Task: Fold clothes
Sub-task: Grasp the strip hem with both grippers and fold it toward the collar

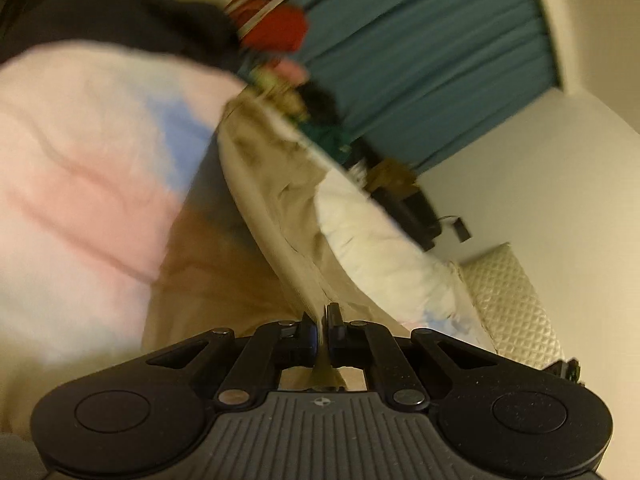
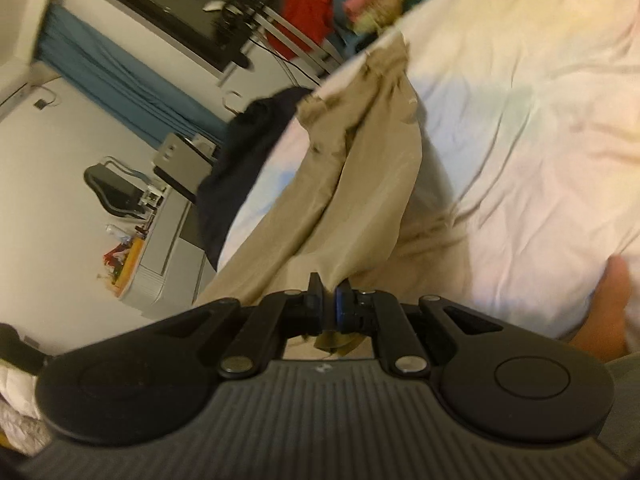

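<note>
Khaki trousers (image 2: pixel 360 184) are pinched at one end by left gripper (image 1: pixel 323 320) & right gripper (image 2: pixel 329 294), both clamped on fabric, stretched over pastel bedsheet (image 2: pixel 520 120), prob. to align legs for folding.

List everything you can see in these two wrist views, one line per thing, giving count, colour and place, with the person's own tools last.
Beige cotton trousers: one, tan, stretched across the bed, both ends pinched.
Pastel bedsheet: one, white with pink and blue patches, under the trousers.
Dark garment: one, navy or black, at the bed's edge.
Red cloth: one, red, on a rack beyond the bed.
Teal curtain: one, blue-green, along the wall.
Flat dark screen: one, black, on the wall.
Left gripper: one, black, shut on the trousers.
Right gripper: one, black, shut on the trousers.
</note>
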A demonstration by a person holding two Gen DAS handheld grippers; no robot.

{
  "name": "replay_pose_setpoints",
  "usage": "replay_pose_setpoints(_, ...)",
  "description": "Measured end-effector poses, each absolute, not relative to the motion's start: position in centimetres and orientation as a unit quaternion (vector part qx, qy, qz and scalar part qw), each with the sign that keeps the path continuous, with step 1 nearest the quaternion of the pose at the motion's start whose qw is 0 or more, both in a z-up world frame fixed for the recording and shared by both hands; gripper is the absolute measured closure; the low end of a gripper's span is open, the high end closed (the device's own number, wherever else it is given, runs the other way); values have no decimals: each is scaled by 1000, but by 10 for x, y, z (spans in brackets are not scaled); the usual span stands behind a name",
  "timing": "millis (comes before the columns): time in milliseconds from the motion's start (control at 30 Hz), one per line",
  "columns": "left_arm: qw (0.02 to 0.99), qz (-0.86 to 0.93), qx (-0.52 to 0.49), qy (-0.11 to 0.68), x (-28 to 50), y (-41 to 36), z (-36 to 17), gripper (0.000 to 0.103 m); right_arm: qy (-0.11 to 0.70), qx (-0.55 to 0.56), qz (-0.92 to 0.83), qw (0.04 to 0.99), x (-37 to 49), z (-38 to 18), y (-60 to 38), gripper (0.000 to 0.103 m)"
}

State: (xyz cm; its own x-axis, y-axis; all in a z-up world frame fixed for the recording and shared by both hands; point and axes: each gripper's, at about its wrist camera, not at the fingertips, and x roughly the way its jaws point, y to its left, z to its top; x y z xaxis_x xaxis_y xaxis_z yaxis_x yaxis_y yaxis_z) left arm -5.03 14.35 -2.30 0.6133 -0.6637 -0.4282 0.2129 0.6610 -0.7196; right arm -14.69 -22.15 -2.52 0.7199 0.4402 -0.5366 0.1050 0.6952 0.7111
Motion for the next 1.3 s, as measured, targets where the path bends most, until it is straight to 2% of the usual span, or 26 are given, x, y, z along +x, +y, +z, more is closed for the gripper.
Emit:
replay_pose_setpoints(167,834,-250,-325,368,-90,145,-35,100,344,370,108,856,-170,-8,-231,95)
replay_pose_setpoints(333,822,-248,-354,372,-141,151,-47,100,362,380,96,845,-211,-19,-237,95)
replay_pose_setpoints(433,829,-257,-345,358,-146,147,-41,100,359,384,91,846,-215,-18,-242,95)
replay_pose_setpoints(600,852,-252,-302,345,-81,133,-25,100,333,401,86,849,-163,-8,-252,95)
replay_pose_setpoints(833,889,-219,-249,316,46,109,-7,100,288,384,30,877,-42,-2,-248,95)
replay_pose_setpoints(1033,921,-163,-170,309,129,79,-28,99,293,361,-10,885,42,-30,-246,95)
replay_pose_setpoints(1300,935,-162,-79,307,170,56,-76,99,288,315,-18,904,72,-76,-248,95)
